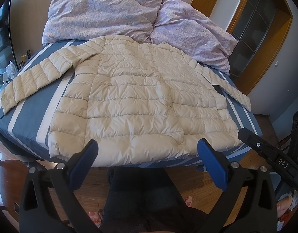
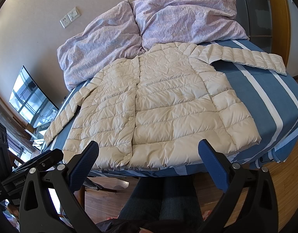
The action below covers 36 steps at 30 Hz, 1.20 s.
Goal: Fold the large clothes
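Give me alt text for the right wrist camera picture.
A cream quilted jacket lies spread flat, sleeves out, on a blue-and-white striped bed. The right claw hangs open at its near hem, with lilac bedding bunched behind.

- The jacket (image 1: 133, 101) lies flat on the bed (image 1: 22, 124), hem at the near edge, collar toward the far edge.
- Its sleeves reach the left and right edges.
- The duvet (image 1: 102, 13) is heaped behind the collar, along the far edge.

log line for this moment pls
stage: pre-fold | jacket: flat on bed, sleeves out | left gripper: open | right gripper: open
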### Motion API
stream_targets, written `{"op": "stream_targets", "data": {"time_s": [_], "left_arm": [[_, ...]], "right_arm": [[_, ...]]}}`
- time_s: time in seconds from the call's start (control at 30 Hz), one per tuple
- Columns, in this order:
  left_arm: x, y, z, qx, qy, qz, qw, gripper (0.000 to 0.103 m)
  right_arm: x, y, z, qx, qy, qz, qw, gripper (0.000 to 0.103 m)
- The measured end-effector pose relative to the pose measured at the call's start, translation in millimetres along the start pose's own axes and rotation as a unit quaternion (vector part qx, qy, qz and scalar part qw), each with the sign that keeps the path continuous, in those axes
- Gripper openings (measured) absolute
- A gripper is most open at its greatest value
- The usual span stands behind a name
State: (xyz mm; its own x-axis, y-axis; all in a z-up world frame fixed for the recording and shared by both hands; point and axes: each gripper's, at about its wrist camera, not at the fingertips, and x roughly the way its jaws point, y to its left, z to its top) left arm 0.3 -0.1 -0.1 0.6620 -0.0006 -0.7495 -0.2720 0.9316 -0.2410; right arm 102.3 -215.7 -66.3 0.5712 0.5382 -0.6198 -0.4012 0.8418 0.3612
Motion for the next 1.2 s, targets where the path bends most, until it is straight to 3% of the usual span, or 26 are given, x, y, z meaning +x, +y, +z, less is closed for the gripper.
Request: {"op": "stream_targets", "data": {"time_s": [0.4,0.67,0.93,1.1,1.2], "left_arm": [[22.3,2.9,10.4,0.007,0.008,0.015,0.9998,0.101],[70.0,16.0,43.5,0.009,0.024,0.051,0.9984,0.101],[131.7,36.1,93.5,0.021,0.036,0.087,0.9954,0.101],[162.3,46.2,123.1,0.044,0.02,0.132,0.9901,0.101],[180.7,52.9,134.9,0.051,0.017,0.137,0.9891,0.101]], "right_arm": [[13.5,-11.5,8.7,0.01,0.003,-0.016,1.0,0.102],[36.3,-64.7,45.2,0.063,-0.002,-0.077,0.995,0.102],[73.6,-158.1,101.8,0.137,-0.002,-0.152,0.979,0.102],[85.5,-243.7,146.2,0.199,-0.018,-0.21,0.957,0.102],[87.0,-286.5,168.4,0.218,-0.034,-0.254,0.942,0.102]]}}
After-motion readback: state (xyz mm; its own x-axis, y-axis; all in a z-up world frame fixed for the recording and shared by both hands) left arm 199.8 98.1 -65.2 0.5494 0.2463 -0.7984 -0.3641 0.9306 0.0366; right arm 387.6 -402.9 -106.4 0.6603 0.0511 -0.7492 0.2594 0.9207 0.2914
